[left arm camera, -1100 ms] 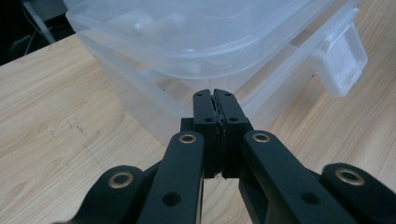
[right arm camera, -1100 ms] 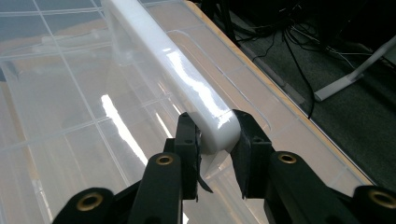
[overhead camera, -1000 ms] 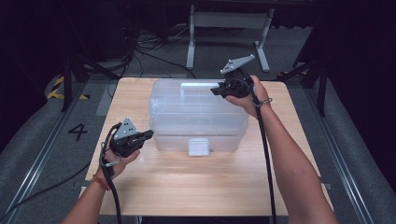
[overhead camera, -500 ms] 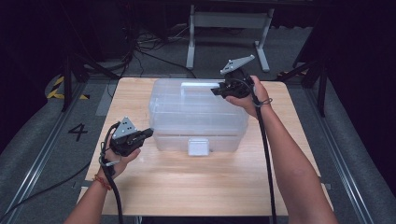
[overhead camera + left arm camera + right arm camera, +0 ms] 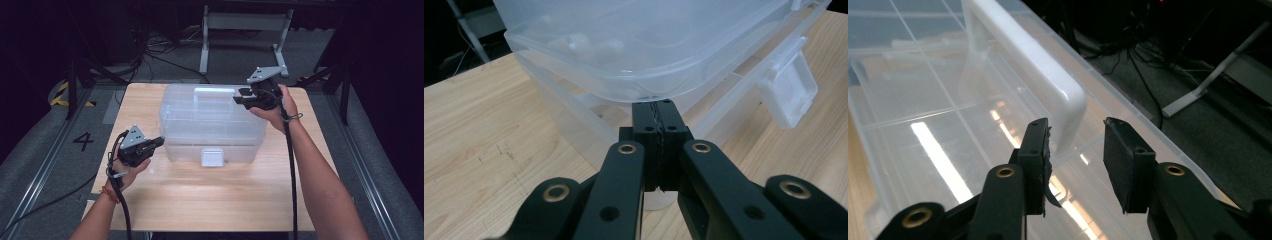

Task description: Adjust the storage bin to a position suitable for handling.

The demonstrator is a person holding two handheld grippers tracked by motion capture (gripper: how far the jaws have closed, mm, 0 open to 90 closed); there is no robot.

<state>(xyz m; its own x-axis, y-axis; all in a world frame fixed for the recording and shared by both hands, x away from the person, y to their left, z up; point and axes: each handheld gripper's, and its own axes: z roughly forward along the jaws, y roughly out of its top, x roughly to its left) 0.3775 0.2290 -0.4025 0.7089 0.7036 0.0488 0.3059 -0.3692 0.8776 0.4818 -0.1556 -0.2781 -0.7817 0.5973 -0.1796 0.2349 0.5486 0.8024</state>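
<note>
at the far left of the high view a grey floor (image 5: 45, 170) carries a painted number four (image 5: 83, 141), a strip of yellow-and-black tape (image 5: 64, 95) and loose dark cables (image 5: 150, 60) trailing back into an unlit room. the light wooden worktop (image 5: 210, 200) sits in the middle, its near half bare. the left gripper (image 5: 156, 143) is held low at the near left corner of a clear plastic storage box (image 5: 210, 120), its jaws pressed flat together with nothing between them, tips right at the box wall just under the lid rim. the box stands centred toward the far side of the worktop, lid on, with a white latch (image 5: 211, 156) on its near face and a white handle (image 5: 214, 92) along the far edge of the lid. to the right, the right gripper (image 5: 239, 96) hovers at the right end of that handle; its jaws have just been opening and now stand apart, gripping nothing. behind stands a grey metal stand (image 5: 245, 22).
</note>
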